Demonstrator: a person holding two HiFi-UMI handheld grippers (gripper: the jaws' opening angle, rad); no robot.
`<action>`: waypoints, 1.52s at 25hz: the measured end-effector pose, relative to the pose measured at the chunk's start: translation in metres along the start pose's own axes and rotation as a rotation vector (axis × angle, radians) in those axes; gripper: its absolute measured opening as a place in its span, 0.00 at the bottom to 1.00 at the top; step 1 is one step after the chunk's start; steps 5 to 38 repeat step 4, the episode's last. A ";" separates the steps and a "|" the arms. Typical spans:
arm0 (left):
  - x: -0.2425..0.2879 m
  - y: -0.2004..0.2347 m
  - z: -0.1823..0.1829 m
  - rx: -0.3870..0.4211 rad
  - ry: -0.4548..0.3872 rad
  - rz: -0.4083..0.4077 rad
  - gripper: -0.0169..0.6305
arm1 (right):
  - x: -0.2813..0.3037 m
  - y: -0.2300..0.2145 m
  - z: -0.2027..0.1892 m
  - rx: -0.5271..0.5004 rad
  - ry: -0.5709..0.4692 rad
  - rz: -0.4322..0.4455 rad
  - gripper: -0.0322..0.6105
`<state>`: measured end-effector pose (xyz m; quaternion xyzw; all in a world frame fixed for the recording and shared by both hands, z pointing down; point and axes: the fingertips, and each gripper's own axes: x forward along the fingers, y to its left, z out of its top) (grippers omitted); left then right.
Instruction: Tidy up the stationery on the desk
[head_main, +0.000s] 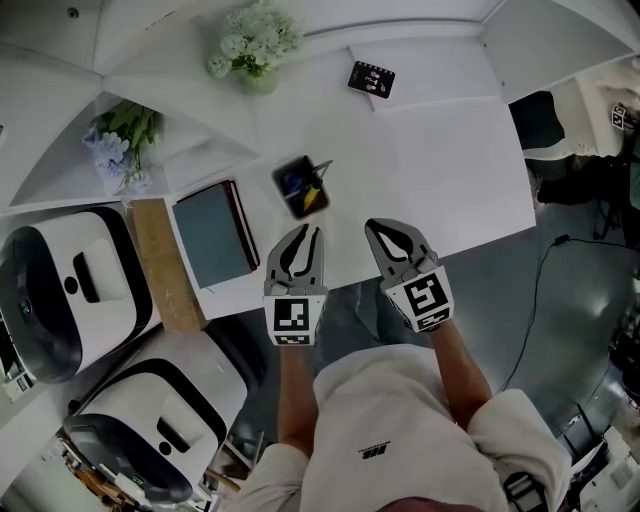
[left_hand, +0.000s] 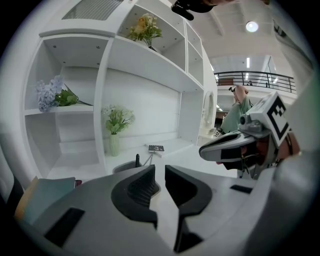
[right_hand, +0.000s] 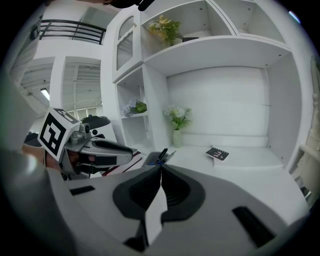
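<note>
A dark pen holder (head_main: 302, 187) with several pens stands on the white desk (head_main: 450, 170), just beyond my left gripper (head_main: 309, 230). That gripper's jaws stand a narrow gap apart with nothing between them. In the left gripper view the pen holder (left_hand: 124, 167) sits just past the gripper (left_hand: 160, 172). My right gripper (head_main: 385, 226) hovers at the desk's front edge, shut and holding nothing; in its own view the gripper (right_hand: 160, 170) points at the pen holder (right_hand: 150, 160). A teal notebook (head_main: 213, 233) lies left of the holder. A small black calculator-like item (head_main: 371, 79) lies at the back.
A wooden strip (head_main: 165, 262) lies beside the notebook. A vase of white flowers (head_main: 255, 45) stands at the back, and blue flowers (head_main: 125, 140) sit on a left shelf. White helmet-like devices (head_main: 60, 290) lie at the lower left. A cable (head_main: 540, 270) runs across the floor.
</note>
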<state>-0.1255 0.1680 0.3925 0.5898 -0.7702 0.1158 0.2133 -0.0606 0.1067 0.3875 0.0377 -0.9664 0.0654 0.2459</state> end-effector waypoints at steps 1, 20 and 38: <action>-0.001 0.000 0.000 -0.001 0.001 0.000 0.03 | -0.001 0.000 0.001 0.000 0.000 0.000 0.05; -0.003 0.000 0.000 -0.004 0.003 -0.001 0.03 | -0.002 0.002 0.003 0.000 -0.002 -0.001 0.05; -0.003 0.000 0.000 -0.004 0.003 -0.001 0.03 | -0.002 0.002 0.003 0.000 -0.002 -0.001 0.05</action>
